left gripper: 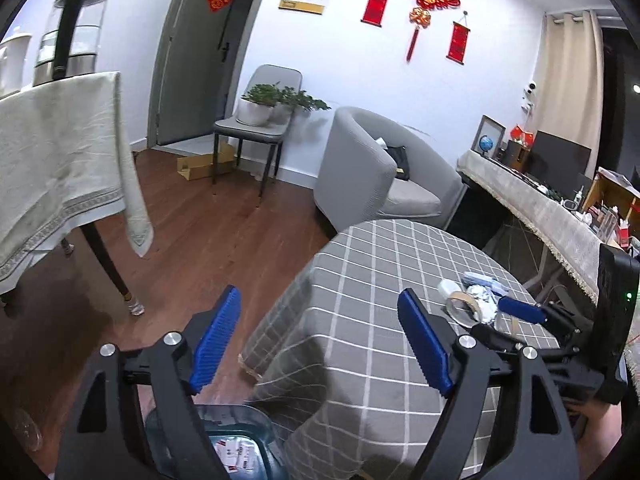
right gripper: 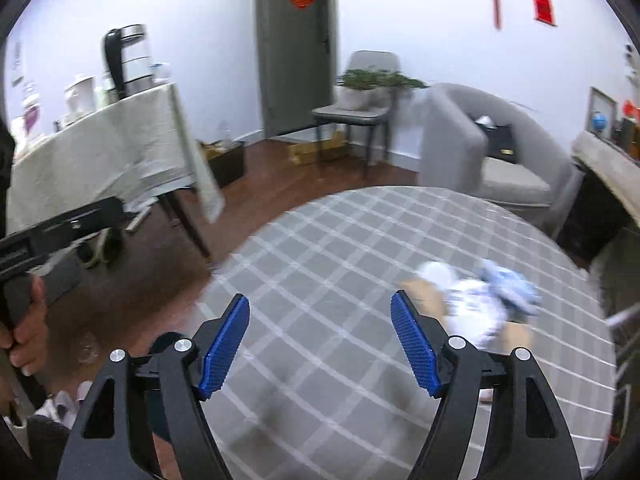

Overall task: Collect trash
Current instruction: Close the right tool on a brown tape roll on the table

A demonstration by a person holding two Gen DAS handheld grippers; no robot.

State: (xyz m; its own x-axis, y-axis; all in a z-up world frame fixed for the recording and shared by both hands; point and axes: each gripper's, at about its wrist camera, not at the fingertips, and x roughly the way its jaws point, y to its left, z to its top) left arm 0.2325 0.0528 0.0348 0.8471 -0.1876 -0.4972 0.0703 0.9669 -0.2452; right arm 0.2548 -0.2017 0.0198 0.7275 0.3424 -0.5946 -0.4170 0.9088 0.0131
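Note:
A pile of trash lies on the round table with the grey checked cloth (left gripper: pixel 372 280): a tape roll (left gripper: pixel 464 307), crumpled white paper (left gripper: pixel 484 300) and a blue wrapper (left gripper: pixel 482 280). In the right wrist view the pile (right gripper: pixel 480 300) is blurred, just right of my right gripper's fingers. My left gripper (left gripper: pixel 320 340) is open and empty beside the table's left edge, above a bluish bin (left gripper: pixel 236 440) with scraps inside. My right gripper (right gripper: pixel 320 344) is open and empty low over the cloth (right gripper: pixel 340 248). It also shows in the left wrist view (left gripper: pixel 520 312), close to the pile.
A cloth-covered table (left gripper: pixel 60 160) with a glass kettle (left gripper: pixel 72 28) stands at left. A grey chair with plants (left gripper: pixel 260 120), a grey armchair (left gripper: pixel 384 168) and a long cluttered desk (left gripper: pixel 540 200) stand behind. The floor is wood.

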